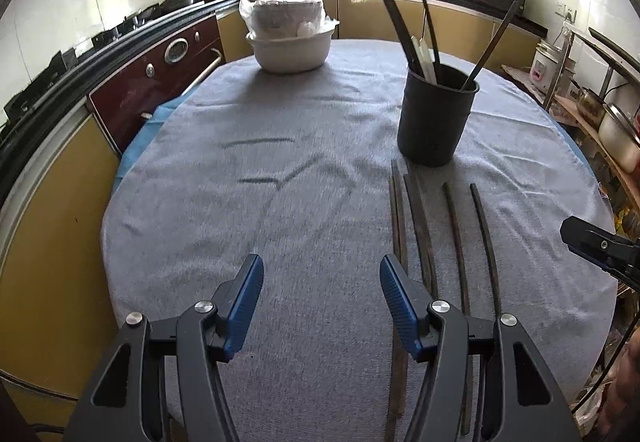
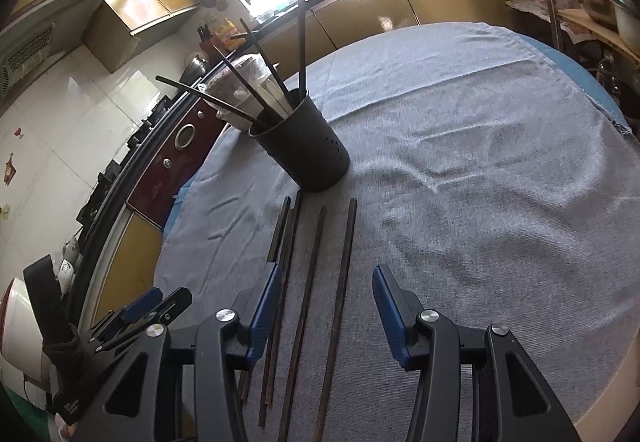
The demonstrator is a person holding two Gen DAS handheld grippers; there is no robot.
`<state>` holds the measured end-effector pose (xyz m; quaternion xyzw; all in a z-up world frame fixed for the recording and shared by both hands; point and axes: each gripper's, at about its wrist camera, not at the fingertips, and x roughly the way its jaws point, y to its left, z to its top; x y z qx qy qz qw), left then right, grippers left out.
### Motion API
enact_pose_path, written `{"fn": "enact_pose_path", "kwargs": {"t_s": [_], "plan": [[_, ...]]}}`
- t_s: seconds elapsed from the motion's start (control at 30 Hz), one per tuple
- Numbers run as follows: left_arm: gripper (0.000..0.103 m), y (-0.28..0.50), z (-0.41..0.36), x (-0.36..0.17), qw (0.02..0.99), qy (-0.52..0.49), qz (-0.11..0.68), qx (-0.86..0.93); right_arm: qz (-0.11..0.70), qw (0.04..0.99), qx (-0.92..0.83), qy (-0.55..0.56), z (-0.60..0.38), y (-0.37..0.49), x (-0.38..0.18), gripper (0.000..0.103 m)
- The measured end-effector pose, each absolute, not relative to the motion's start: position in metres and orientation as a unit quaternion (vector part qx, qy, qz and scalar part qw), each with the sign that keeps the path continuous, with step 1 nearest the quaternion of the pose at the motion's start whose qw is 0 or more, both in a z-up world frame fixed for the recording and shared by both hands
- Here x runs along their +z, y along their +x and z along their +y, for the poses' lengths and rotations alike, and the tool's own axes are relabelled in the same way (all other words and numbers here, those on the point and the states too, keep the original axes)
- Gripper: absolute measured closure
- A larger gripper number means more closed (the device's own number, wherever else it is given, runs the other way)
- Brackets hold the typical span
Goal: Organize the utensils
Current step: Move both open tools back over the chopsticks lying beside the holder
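Both the left gripper [image 1: 322, 276] and right gripper [image 2: 326, 288] hang with jaws apart, empty. About 5 chopsticks [image 2: 310, 266] lie on the desk [image 2: 480, 161] near the black holder [image 2: 304, 145]. Neighbouring sticks could be pinched together or rolled away.

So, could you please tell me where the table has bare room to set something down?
Free: the grey cloth between the white bowl and the left gripper, left of the chopsticks. Crowded: the strip below the black holder.
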<state>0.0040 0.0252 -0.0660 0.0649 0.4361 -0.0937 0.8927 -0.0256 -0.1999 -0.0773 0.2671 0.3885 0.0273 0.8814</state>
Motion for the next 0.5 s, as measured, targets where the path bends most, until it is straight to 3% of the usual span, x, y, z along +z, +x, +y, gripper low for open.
{"fn": "enact_pose_path", "kwargs": {"t_s": [0.5], "plan": [[0.041, 0.019, 0.035, -0.091, 0.87, 0.039, 0.48, -0.103, 0.419, 0.87, 0.03, 0.257, -0.188, -0.016, -0.099, 0.056]]}}
